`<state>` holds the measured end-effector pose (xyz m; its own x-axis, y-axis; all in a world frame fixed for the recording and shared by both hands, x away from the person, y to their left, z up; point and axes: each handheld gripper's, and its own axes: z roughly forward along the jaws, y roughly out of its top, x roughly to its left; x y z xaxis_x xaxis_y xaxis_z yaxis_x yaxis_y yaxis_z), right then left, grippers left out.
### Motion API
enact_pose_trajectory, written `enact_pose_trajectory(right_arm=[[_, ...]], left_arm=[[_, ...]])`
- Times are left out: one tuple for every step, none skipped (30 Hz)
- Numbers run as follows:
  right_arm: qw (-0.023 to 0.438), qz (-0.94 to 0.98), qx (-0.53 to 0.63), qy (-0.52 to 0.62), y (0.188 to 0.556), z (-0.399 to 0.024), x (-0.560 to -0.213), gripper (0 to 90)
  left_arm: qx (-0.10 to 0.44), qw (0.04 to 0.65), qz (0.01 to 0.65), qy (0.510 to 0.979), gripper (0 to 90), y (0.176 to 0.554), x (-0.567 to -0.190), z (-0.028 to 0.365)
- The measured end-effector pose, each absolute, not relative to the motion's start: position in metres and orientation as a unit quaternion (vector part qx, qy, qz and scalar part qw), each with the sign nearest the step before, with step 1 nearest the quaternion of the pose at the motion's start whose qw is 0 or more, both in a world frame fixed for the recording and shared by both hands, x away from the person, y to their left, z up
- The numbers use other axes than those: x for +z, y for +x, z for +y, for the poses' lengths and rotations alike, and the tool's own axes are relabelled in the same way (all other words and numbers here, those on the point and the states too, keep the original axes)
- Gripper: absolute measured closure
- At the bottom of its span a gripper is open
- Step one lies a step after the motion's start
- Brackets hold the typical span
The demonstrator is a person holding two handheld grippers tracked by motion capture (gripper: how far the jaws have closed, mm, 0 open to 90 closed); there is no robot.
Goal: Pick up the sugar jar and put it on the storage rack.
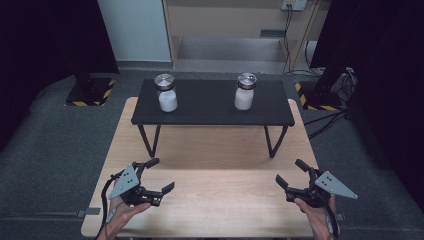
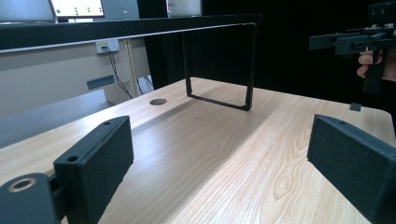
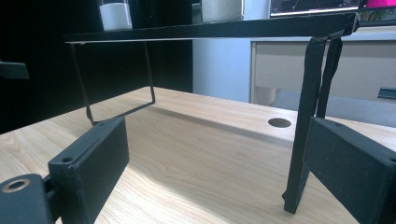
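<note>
Two glass jars with metal lids, each part full of white powder, stand on a black raised shelf (image 1: pixel 210 117): one jar (image 1: pixel 166 93) at its left, the other jar (image 1: pixel 244 91) at its right. In the right gripper view their bases show on top of the shelf (image 3: pixel 210 29): the first jar (image 3: pixel 115 15) at left and the other jar (image 3: pixel 222 9) at right. My left gripper (image 1: pixel 161 175) hovers open over the table's near left, nothing between its jaws (image 2: pixel 219 158). My right gripper (image 1: pixel 290 173) is open and empty at the near right (image 3: pixel 215 163). It also shows far off in the left gripper view, the right gripper (image 2: pixel 359 42).
The shelf stands on thin black wire legs (image 1: pixel 150 140) across the far half of a light wooden table (image 1: pixel 210 200). A round cable hole (image 3: pixel 279 122) sits in the tabletop. Grey floor, dark curtains and black stands with striped bases (image 1: pixel 90 92) surround the table.
</note>
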<state>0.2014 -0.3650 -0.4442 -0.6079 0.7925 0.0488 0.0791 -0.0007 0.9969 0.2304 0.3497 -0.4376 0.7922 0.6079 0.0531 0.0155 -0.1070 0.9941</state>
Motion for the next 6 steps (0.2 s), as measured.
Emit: enact_pose_trajectory(right_arm=[[0.287,0.646,0.622,0.337,0.2013,-0.365,-0.4442,7.1],[0.287,0.646,0.622,0.338,0.2011,-0.365,-0.4441,7.1],[0.287,0.645,0.622,0.338,0.2009,-0.365,-0.4443,7.1],[0.288,0.645,0.623,0.338,0.2009,-0.3652,-0.4444,7.1],[0.288,0.644,0.623,0.338,0.201,-0.3653,-0.4445,7.1],[0.287,0.645,0.623,0.337,0.2018,-0.3656,-0.4447,7.1]], left_arm=[[0.235,0.631,0.221,0.706,5.7,0.2305,-0.4375,0.3497],[0.234,0.631,0.221,0.706,5.7,0.231,-0.4376,0.3497],[0.234,0.63,0.221,0.707,5.7,0.2314,-0.4373,0.3496],[0.234,0.629,0.221,0.708,5.8,0.2316,-0.437,0.3495],[0.235,0.628,0.221,0.709,5.7,0.2317,-0.4368,0.3493],[0.235,0.628,0.22,0.709,5.7,0.2316,-0.4369,0.3493]])
